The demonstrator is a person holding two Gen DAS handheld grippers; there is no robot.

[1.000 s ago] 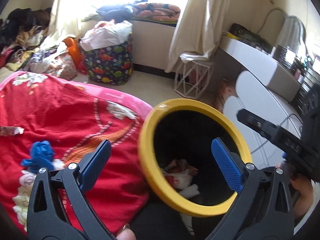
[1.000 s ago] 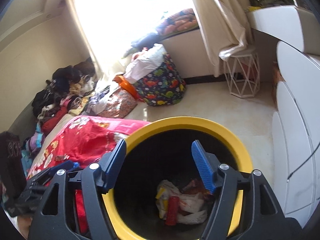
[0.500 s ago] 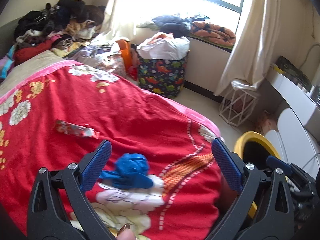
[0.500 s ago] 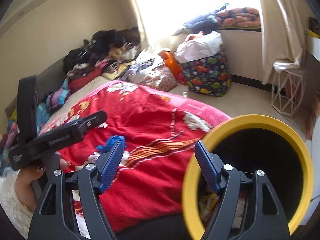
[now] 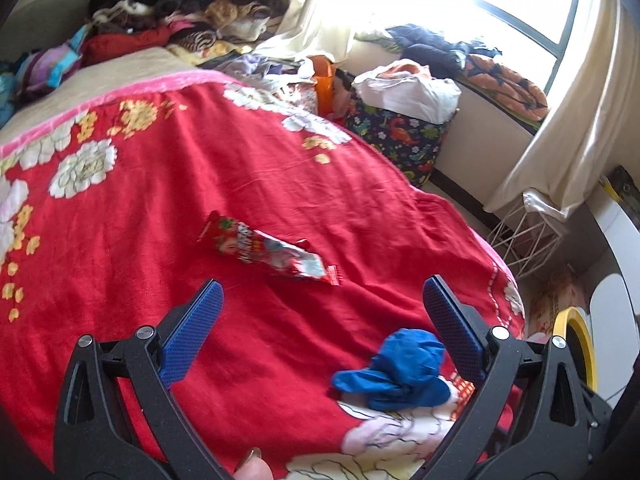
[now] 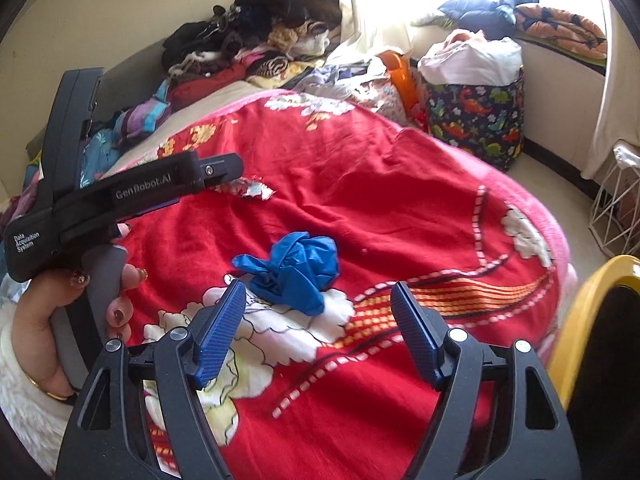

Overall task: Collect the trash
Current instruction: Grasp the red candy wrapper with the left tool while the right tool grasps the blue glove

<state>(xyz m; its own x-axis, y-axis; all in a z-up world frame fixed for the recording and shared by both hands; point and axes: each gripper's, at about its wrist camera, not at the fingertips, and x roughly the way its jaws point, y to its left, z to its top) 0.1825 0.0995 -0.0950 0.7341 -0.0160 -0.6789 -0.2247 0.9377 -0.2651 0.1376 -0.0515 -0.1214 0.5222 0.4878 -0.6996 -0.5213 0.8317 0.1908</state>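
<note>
Right now, right gripper: wide apart, holding nothing, above the red blanket.
Left gripper: also wide, empty.
Blue glove: crumpled on the blanket, just past the right gripper.
Snack wrapper: farther up the blanket.
Yellow bin: probably beside the blanket's edge.

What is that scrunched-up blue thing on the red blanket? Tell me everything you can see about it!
The blue thing looks like a crumpled glove or bag of thin, slightly shiny, wrinkly material; which it is cannot be told. It is balled up, with a twisted tail poking out to one side. It lies loose on the red blanket, partly over a white flower in the pattern. Nothing grips it: it sits just ahead of the right gripper, whose jaws are open and not touching it. A red snack wrapper lies apart from it.
</note>
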